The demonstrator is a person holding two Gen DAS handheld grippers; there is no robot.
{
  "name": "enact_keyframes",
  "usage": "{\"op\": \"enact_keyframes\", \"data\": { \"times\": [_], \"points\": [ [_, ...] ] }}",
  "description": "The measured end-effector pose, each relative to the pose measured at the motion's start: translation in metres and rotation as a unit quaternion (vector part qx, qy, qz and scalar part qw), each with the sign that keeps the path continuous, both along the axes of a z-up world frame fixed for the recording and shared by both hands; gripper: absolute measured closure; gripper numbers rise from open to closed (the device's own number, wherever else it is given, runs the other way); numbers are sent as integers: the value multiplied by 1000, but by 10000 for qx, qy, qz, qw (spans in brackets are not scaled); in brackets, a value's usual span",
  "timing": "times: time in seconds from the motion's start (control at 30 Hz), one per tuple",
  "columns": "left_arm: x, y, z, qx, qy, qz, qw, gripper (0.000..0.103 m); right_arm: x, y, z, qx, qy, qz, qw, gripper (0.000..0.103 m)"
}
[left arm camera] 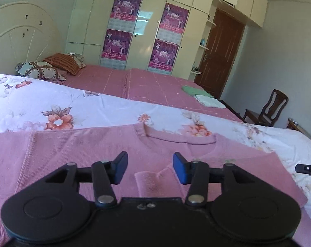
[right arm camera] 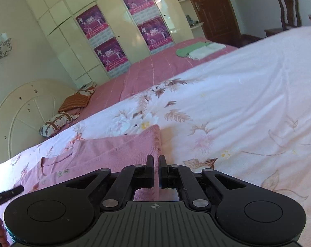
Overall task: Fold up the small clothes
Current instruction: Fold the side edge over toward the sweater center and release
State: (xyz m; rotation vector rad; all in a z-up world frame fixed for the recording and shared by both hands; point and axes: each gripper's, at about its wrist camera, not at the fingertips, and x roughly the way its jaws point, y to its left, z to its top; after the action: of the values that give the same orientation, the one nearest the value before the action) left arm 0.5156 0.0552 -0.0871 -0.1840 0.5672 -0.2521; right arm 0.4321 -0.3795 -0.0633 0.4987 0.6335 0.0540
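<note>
A dusty-pink ribbed knit top (left arm camera: 73, 150) lies on a white quilt (left arm camera: 52, 100) printed with orange-pink flowers and grey-brown leaves. The bedsheet (left arm camera: 151, 84) is rose pink with thin pale lines. Folded mint-green cloth (right arm camera: 188, 50) and cream-white cloth (right arm camera: 205, 51) lie there. Cream wardrobe doors (left arm camera: 89, 20) carry magenta-purple posters (left arm camera: 124, 5). The left gripper's pads (left arm camera: 181, 169) are blue.

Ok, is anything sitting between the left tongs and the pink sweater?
Nothing visible. The left tongs hang open right over the pink sweater, with only bare knit and a folded-in cuff beneath them. The right tongs are shut on the sweater's edge.
</note>
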Motion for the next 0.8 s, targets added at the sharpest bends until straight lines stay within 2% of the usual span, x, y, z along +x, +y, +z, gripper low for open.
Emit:
{"op": "enact_keyframes", "data": {
  "times": [0.07, 0.17, 0.23, 0.3, 0.37, 0.4, 0.47, 0.53, 0.6, 0.63, 0.67, 0.77, 0.8],
  "points": [
    [-10, -20, -1, -26, 101, -380, 9992, 55, -18, 9, 8, -128, -129, 225, 9996, 100],
    [-17, -57, -16, 330, 221, -809, 9959, 54, -32, 30, 7, -372, -66, 597, 9975, 100],
    [-11, -65, -32, 449, 554, -756, 9946, 52, -32, 44, -5, -641, 125, 733, 9952, 100],
    [-11, -65, -39, 594, 458, -760, 9943, 52, -28, 50, -20, -876, 342, 711, 9930, 100],
    [-14, -59, -28, 477, 533, -707, 9949, 52, -29, 52, -19, -895, 331, 638, 9934, 100],
    [-20, -55, -23, 423, 409, -672, 9960, 51, -31, 53, -15, -914, 336, 595, 9935, 100],
    [-30, -50, -15, 451, 281, -609, 9967, 50, -42, 54, -3, -943, 49, 647, 9934, 100],
    [-32, -48, -20, 528, 430, -537, 9962, 49, -50, 58, 2, -1034, -78, 731, 9919, 100],
    [-29, -47, -35, 589, 723, -456, 9946, 49, -50, 63, -7, -1131, 60, 896, 9895, 99],
    [-33, -47, -36, 630, 602, -459, 9951, 49, -46, 67, -17, -1198, 313, 977, 9875, 99],
    [-33, -49, -32, 681, 640, -422, 9947, 49, -46, 68, -24, -1212, 336, 1017, 9868, 100],
    [-42, -47, -17, 517, 459, -308, 9971, 49, -44, 69, -17, -1179, 398, 961, 9876, 99],
    [-45, -47, -14, 495, 418, -308, 9974, 49, -48, 68, -11, -1144, 286, 947, 9885, 99]
  ]
}}
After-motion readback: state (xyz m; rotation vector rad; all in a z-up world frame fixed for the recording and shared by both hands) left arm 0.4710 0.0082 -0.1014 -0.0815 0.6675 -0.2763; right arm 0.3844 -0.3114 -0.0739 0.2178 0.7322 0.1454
